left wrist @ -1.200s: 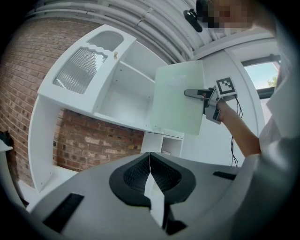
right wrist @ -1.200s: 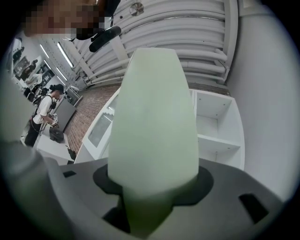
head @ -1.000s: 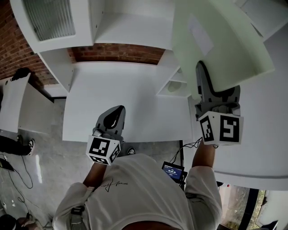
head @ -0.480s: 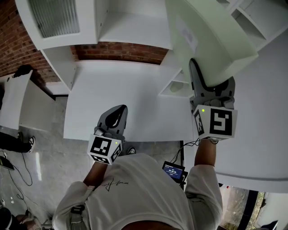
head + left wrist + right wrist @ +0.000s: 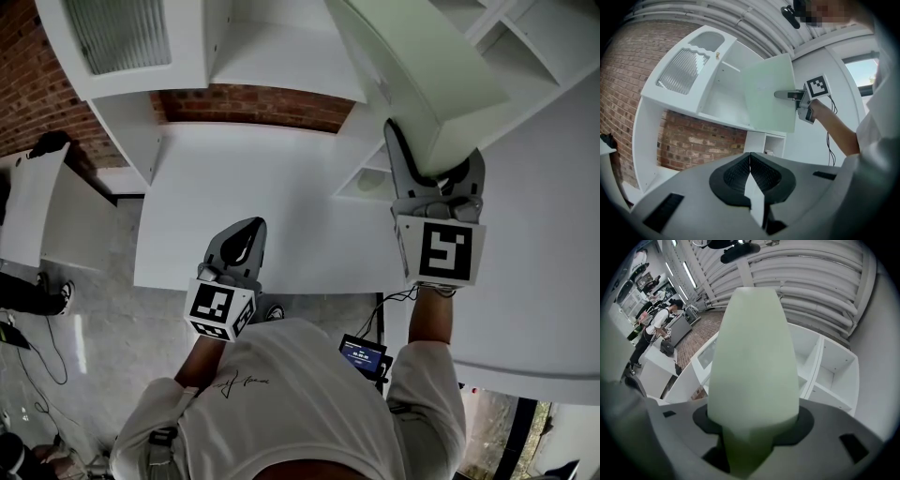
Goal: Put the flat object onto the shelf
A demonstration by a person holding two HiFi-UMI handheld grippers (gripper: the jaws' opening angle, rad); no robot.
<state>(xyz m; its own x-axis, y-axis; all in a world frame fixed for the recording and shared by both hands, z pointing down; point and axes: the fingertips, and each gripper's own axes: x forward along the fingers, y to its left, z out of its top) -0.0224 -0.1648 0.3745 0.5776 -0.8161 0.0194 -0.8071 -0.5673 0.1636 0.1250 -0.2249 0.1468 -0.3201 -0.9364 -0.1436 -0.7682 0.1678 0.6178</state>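
The flat object (image 5: 422, 75) is a pale green board, held up on edge and slanting toward the white shelf unit (image 5: 281, 56). My right gripper (image 5: 433, 161) is shut on the board's lower edge, above the table's right side. In the right gripper view the board (image 5: 752, 362) rises from between the jaws and hides much of the shelf compartments (image 5: 825, 376). The left gripper view shows the board (image 5: 768, 98) in front of the shelf opening (image 5: 722, 103). My left gripper (image 5: 246, 239) is shut and holds nothing, low over the table's front edge; its pads (image 5: 750, 161) meet.
A white table (image 5: 262, 206) stands against a brick wall (image 5: 244, 108). A small white cubby unit (image 5: 366, 178) sits at the table's right. A tall white panel (image 5: 544, 234) lies to the right. People stand at desks in the distance (image 5: 656, 324).
My right gripper has carried the board left and further up toward the shelf opening, and the board has turned more edge-on. The left gripper has stayed put.
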